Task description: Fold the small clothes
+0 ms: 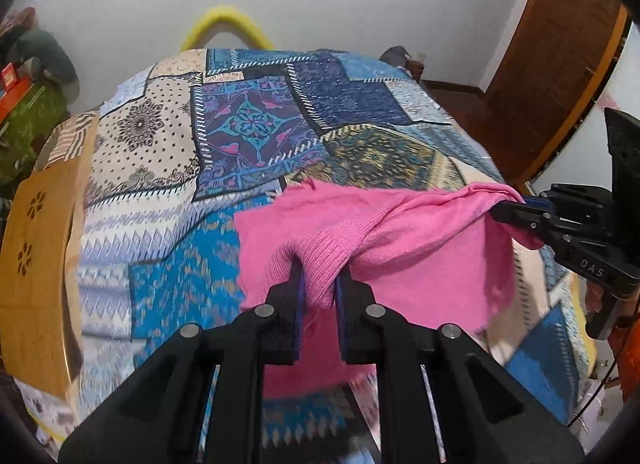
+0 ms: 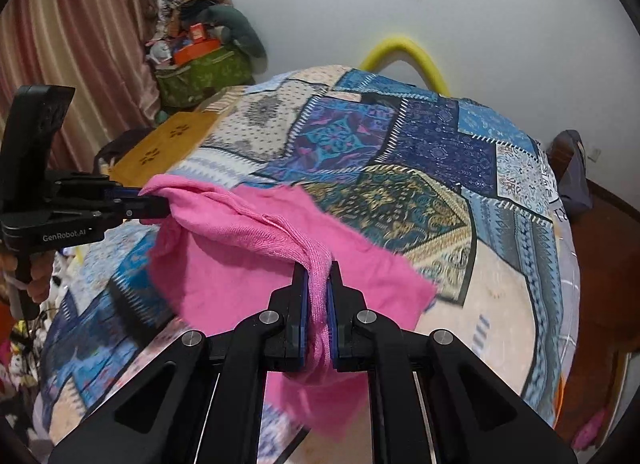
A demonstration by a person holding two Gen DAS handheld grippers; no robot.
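Observation:
A pink knit garment (image 1: 400, 232) hangs stretched between both grippers above a patchwork-covered bed (image 1: 248, 124). My left gripper (image 1: 320, 268) is shut on a ribbed edge of the cloth, which bunches between its blue pads. The right gripper (image 1: 516, 204) shows at the right of the left wrist view, clamped on the other end. In the right wrist view my right gripper (image 2: 318, 270) is shut on a rolled fold of the pink garment (image 2: 240, 264), and the left gripper (image 2: 156, 204) holds the far corner at the left. The lower cloth hangs loose and blurred.
The bed's blue and cream patchwork cover (image 2: 420, 168) fills both views. A wooden board with flower cut-outs (image 1: 36, 248) lies at the bed's left edge. A yellow curved tube (image 2: 404, 56) sits behind the bed. Piled bags (image 2: 200, 60) stand by a curtain; a wooden door (image 1: 560, 56) is right.

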